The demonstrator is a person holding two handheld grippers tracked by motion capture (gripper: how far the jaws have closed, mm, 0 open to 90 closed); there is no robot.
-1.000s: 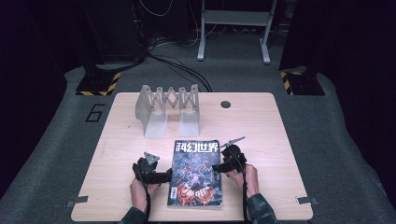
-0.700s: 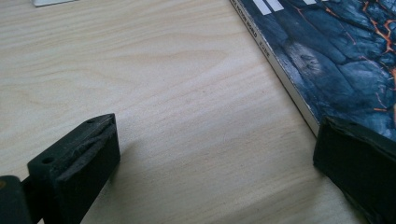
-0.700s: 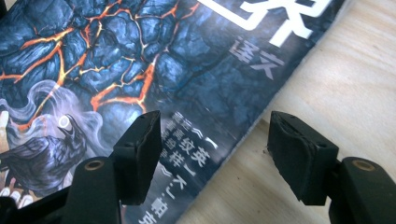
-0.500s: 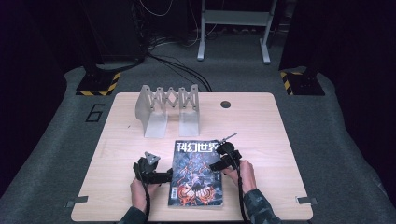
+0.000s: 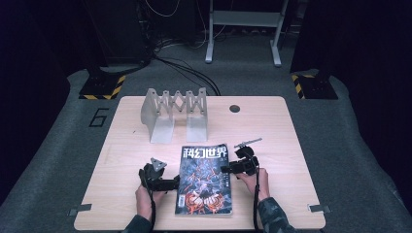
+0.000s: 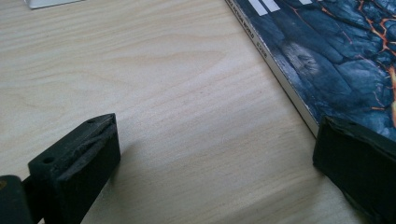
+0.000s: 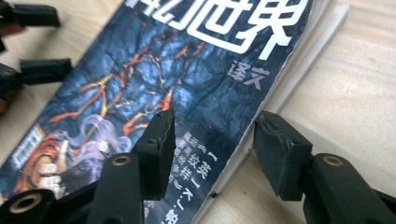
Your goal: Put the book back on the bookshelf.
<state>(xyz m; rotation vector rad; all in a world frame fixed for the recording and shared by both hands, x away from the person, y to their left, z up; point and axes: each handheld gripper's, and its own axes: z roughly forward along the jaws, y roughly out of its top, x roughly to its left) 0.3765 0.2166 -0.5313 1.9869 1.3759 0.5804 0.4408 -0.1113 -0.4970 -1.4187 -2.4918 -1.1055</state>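
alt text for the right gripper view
The right gripper straddles the open edge of a magazine lying on a wooden table, one jaw over the dark cover, the other beside the pages. The left gripper sits at the far edge.

— We take this for a lab or recording room, not a home. The wooden table (image 5: 145, 121) stands alone on grey carpet (image 5: 340, 145) with darkness all round it.

— Agreed. We see black-and-yellow hazard tape on the base plates (image 5: 102, 89) of dark stands at both sides, and a bundle of cables (image 5: 180, 68) running across the floor behind.

— We also note a painted number six (image 5: 99, 117) on the carpet beside the table, and taped metal brackets (image 5: 79, 210) marking its front corners.

— And a pale metal frame (image 5: 243, 19) stands at the back. We would call it a test station.
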